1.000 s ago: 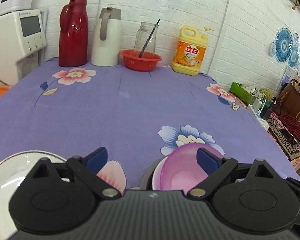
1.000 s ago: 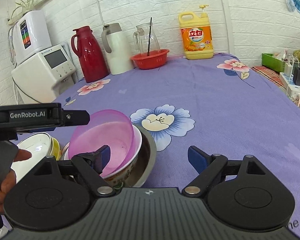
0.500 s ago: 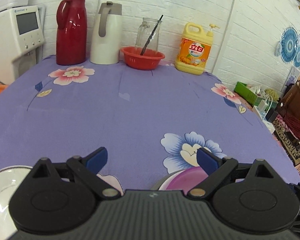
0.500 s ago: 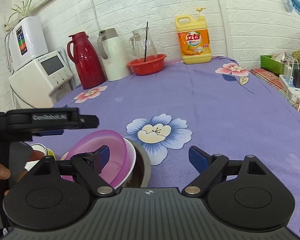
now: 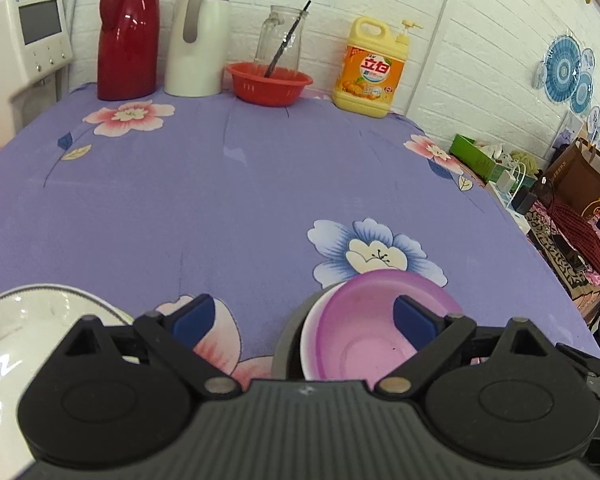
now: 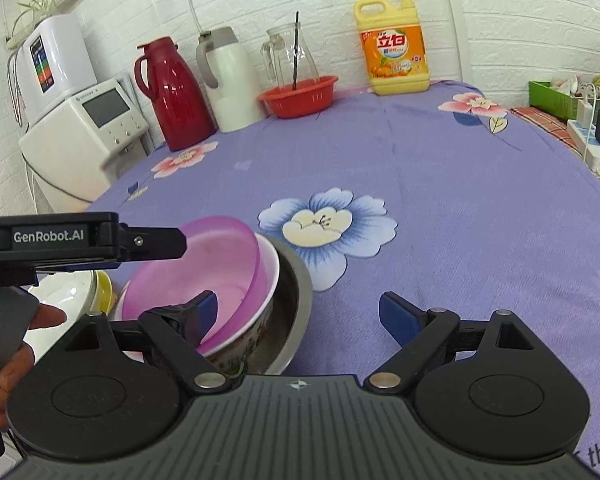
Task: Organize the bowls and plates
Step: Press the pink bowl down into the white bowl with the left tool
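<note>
Over the last second my left hand-held gripper [image 5: 300, 318] has swung up off the dishes and dipped back down, so the pink plastic bowl [image 5: 374, 322] sits again between its wide-spread fingers, with nothing held. That bowl lies tilted inside a white patterned bowl [image 6: 256, 322], which sits in a steel bowl [image 6: 296, 300] on the purple-clothed desk [image 5: 236, 200]. In the right wrist view the pink bowl leans less steeply than a second ago, so I judge the nesting is settling. My right hand-held gripper [image 6: 296, 316] is also wide and empty, its left finger over the pink bowl's rim, its right over bare cloth. A white plate [image 5: 28, 320] waits just left of the stack, with a yellow dish [image 6: 105, 294] beside it, apparently unstacked.
</note>
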`<state>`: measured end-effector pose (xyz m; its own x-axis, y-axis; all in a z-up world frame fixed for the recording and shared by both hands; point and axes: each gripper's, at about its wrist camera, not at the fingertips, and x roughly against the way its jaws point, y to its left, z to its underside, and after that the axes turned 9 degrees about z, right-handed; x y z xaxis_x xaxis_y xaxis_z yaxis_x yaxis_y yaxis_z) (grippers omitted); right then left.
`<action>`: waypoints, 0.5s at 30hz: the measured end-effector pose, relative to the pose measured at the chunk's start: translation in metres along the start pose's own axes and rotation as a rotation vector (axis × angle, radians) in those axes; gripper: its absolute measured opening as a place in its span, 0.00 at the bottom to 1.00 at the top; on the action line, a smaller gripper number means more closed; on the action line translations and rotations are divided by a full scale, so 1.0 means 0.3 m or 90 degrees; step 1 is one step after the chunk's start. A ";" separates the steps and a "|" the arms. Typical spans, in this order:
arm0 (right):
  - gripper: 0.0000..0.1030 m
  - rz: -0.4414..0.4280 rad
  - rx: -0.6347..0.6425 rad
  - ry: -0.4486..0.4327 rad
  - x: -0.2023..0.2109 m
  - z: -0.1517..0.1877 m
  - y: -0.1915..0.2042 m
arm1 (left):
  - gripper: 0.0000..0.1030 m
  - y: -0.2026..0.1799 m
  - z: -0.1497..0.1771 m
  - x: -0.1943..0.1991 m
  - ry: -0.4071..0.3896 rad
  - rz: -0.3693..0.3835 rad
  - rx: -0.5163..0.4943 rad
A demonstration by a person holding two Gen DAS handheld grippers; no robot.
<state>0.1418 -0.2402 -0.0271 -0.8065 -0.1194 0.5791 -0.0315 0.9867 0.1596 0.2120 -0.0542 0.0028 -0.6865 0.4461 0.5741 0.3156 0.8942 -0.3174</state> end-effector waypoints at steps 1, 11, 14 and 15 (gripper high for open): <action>1.00 0.001 0.002 0.003 -0.003 0.004 0.005 | 0.92 0.000 0.002 -0.006 0.004 0.003 0.001; 1.00 0.007 0.019 0.015 -0.047 0.013 0.060 | 0.92 0.011 0.025 -0.056 0.030 0.007 0.013; 1.00 0.009 0.023 0.018 -0.066 0.019 0.071 | 0.92 0.014 0.030 -0.071 0.039 0.006 0.014; 1.00 0.011 0.025 0.019 -0.072 0.023 0.074 | 0.92 0.015 0.031 -0.075 0.042 0.006 0.013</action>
<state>0.1544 -0.2151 -0.0415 -0.7889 -0.1051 0.6055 -0.0415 0.9921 0.1182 0.2228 -0.0605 -0.0185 -0.6386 0.4565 0.6195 0.3075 0.8894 -0.3384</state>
